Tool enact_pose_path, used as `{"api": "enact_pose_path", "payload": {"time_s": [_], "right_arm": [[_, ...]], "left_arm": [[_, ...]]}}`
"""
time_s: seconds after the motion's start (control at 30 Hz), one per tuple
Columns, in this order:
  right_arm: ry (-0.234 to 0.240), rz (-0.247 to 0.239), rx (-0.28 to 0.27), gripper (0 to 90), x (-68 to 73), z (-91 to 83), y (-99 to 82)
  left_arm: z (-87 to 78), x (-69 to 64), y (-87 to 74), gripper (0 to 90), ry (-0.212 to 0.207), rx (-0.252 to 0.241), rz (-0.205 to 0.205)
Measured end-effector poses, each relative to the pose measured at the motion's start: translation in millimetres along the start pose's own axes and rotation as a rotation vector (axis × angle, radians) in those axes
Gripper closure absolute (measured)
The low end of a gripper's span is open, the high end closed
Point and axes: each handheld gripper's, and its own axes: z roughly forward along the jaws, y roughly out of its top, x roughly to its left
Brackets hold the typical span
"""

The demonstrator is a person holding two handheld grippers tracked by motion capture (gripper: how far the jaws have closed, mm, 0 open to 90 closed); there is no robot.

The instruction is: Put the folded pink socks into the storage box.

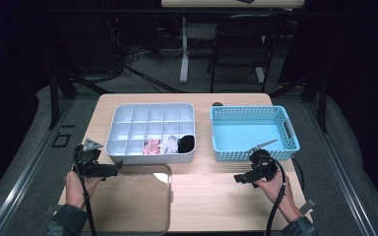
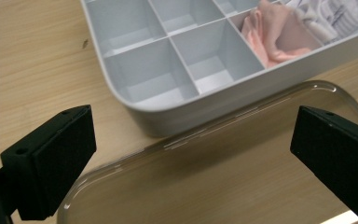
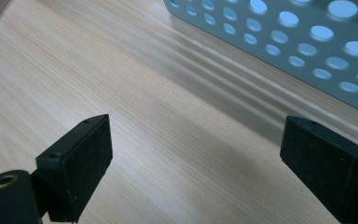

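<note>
**Clear lid flat on the bench, both sets of jaws apart**

The clear lid (image 1: pixel 140 196) lies flat on the wooden bench (image 1: pixel 216 191), at the near left, just in front of the grey divided tray (image 1: pixel 123 110). Its long axis runs left to right across the bench, parallel to the tray's near wall; its far edge sits just beside that wall, and in the left gripper view the lid's rounded corner (image 2: pixel 98 182) lies close under the tray's corner (image 2: pixel 135 109).

The left gripper (image 1: pixel 112 168) hovers at the lid's far left corner, pointing right along the tray front. Its jaws stand wide apart with nothing between the pads. The right gripper (image 1: pixel 241 178) is held over bare wood in front of the blue perforated basket (image 1: pixel 216 114), pointing left, jaws also wide apart and holding nothing.

The tray's nearest row holds a pink cloth (image 1: pixel 151 146), a white cloth (image 1: pixel 169 144) and a black one (image 1: pixel 186 143); the other compartments show bare grey floors. The basket's floor is bare.

Open wood lies between the lid's right edge and the right gripper, and along the near edge on the right. The lid's near edge reaches close to the bench's front edge.

Around the bench the room is dark: grey floor, cables, a chair (image 1: pixel 241 44) and a table leg (image 1: pixel 184 49) beyond.
</note>
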Motion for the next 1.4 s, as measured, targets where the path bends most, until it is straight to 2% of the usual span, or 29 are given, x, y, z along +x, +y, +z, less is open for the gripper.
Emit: {"api": "enact_pose_path", "payload": {"time_s": [0.13,0.3,0.53,0.57,0.63,0.73,0.77,0.8,0.83,0.87,0.9,0.97,1.0,1.03,1.07,1.1,1.13,1.17,1.23,1.3,1.4], "right_arm": [[-0.002,-0.002,-0.001,8.7,0.9,-1.0,0.2],[-0.004,0.01,-0.009,8.7,-0.5,-0.7,-0.3],[-0.008,0.002,-0.004,8.8,-0.1,-1.8,0.6],[-0.01,0.003,-0.004,8.9,-0.3,-1.9,0.7],[-0.015,0.005,-0.008,9.0,-0.9,-1.6,0.1],[-0.01,0.01,-0.008,9.1,-1.2,-1.5,0.5],[-0.004,0.004,0.002,9.1,-2.1,-1.8,1.1],[-0.005,0.011,-0.003,9.2,-1.9,-1.3,1.1],[-0.007,0.012,-0.003,9.3,-1.8,-1.2,1.1],[-0.006,0.011,-0.001,9.6,-1.7,-1.3,1.0],[-0.007,0.013,-0.001,10.0,-1.7,-1.4,1.0],[-0.008,0.015,0.002,10.0,-1.5,-1.2,1.0],[-0.011,0.017,0.004,10.0,-0.7,-0.8,1.4],[-0.011,0.017,0.004,10.0,-0.7,-0.8,1.4],[-0.016,0.016,0.008,10.0,-0.3,-0.5,2.1],[-0.01,0.017,0.006,10.1,0.1,0.3,3.1],[-0.01,0.017,0.006,10.1,0.1,0.3,3.1],[-0.008,0.02,0.003,10.2,0.3,0.8,3.3],[-0.01,0.018,0.006,10.2,-0.1,0.4,2.7],[-0.007,0.017,0.007,10.2,-0.3,0.8,2.3],[-0.013,0.021,0.005,10.3,-0.4,1.2,1.1]], "left_arm": [[-4.7,6.2,-13.4,0.3,0.002,0.004,-0.014],[-13.2,15.5,-29.9,0.1,0.031,-0.003,-0.038],[-25.5,30.0,-56.8,0.3,0.074,-0.013,-0.092],[-27.3,30.8,-60.7,0.5,0.086,-0.029,-0.102],[-32.6,31.7,-68.7,15.7,0.094,-0.053,-0.111],[-35.2,33.8,-80.9,19.6,0.098,-0.049,-0.113],[-35.9,34.2,-84.3,31.2,0.096,-0.047,-0.119],[-37.0,34.4,-87.7,38.3,0.109,-0.05,-0.117],[-37.1,34.9,-90.8,40.1,0.1,-0.055,-0.121],[-37.3,36.4,-93.5,46.8,0.091,-0.049,-0.119],[-37.2,36.9,-95.4,48.9,0.099,-0.048,-0.125],[-36.8,40.0,-100.1,61.2,0.103,-0.043,-0.136],[-36.7,41.2,-101.3,70.3,0.11,-0.041,-0.135],[-36.6,43.1,-103.4,70.3,0.124,-0.035,-0.148],[-36.3,44.6,-105.4,74.3,0.132,-0.037,-0.167],[-36.9,46.2,-107.5,84.3,0.139,-0.034,-0.181],[-37.6,47.5,-109.6,84.3,0.149,-0.024,-0.19],[-38.0,48.5,-111.7,88.0,0.164,-0.015,-0.205],[-37.9,51.6,-116.6,90.0,0.158,-0.005,-0.226],[-36.7,51.2,-121.4,90.0,0.159,-0.007,-0.234],[-33.8,49.9,-126.8,90.0,0.162,0.023,-0.232]]}}
